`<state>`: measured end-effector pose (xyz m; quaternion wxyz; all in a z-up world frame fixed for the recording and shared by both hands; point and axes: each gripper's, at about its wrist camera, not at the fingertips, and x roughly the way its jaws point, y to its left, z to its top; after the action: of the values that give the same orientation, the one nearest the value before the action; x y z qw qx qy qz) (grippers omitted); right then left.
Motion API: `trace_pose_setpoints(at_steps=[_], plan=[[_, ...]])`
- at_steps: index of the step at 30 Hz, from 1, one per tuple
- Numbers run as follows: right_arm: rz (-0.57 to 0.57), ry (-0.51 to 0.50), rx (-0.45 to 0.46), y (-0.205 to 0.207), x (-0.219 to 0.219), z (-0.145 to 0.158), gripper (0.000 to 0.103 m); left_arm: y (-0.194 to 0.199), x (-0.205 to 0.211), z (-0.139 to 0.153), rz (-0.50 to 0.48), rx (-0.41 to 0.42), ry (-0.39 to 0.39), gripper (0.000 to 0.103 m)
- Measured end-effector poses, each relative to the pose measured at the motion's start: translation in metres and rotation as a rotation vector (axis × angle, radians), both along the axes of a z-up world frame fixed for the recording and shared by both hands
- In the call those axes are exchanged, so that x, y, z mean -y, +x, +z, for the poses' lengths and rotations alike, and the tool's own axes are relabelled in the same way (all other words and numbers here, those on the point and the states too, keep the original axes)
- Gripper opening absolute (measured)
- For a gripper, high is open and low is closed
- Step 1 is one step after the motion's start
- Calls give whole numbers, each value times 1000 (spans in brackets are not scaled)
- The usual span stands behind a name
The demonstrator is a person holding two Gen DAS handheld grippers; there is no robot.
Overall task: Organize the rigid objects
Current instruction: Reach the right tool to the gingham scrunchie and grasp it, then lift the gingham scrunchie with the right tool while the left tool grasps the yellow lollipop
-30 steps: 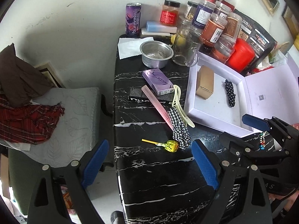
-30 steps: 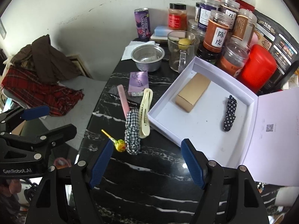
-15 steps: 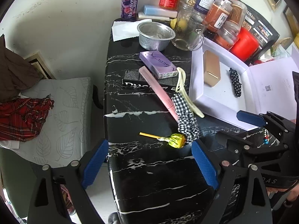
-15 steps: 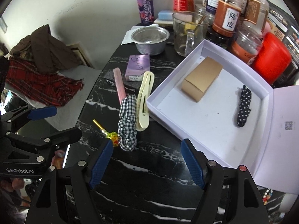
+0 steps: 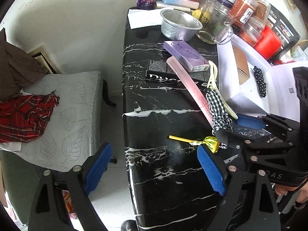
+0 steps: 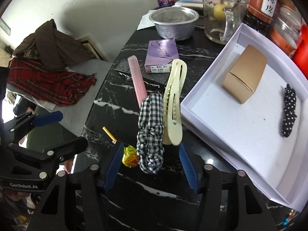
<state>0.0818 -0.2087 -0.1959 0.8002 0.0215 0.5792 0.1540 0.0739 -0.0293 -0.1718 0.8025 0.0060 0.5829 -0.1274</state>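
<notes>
- Beside the white box (image 6: 194,94), the right gripper (image 6: 149,165) was being closed around the checked scrunchie (image 6: 151,132), not yet clamped.
- Left of that box, the left gripper (image 5: 154,167) was held released; a firm pinch was judged needed next.

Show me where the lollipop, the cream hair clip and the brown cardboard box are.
lollipop (image 6: 130,158), right wrist view, on its yellow wrapper.
cream hair clip (image 6: 174,104), right wrist view, mid-length.
brown cardboard box (image 6: 248,71), right wrist view, top face.

Right tongs (image 6: 151,165) closing around checked scrunchie (image 6: 151,132) and lollipop (image 6: 130,156) on counter (image 6: 157,202); pads not pressing.
</notes>
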Motion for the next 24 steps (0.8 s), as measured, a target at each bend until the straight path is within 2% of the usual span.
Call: trace_pose_setpoints(at_steps=[3,6,8,12,19,24], plan=[[-4,-14,-19,5,-3,-9,49,4,2,-4,-9,-4,-7,92],[-17,-24,-58,8,-3,-19,30,5,7,-8,-29,-12,-16,92],[-13,-14,-61,7,-2,-21,25,5,10,-9,-44,-14,-28,92],[-11,-2,-41,0,3,-15,24,3,19,-7,-82,-6,-52,92],[-22,-11,-65,-16,16,-9,24,0,38,-10,-179,-7,-118,92],[-20,-27,-91,-25,24,-14,24,-1,57,-22,-258,-19,-80,92]])
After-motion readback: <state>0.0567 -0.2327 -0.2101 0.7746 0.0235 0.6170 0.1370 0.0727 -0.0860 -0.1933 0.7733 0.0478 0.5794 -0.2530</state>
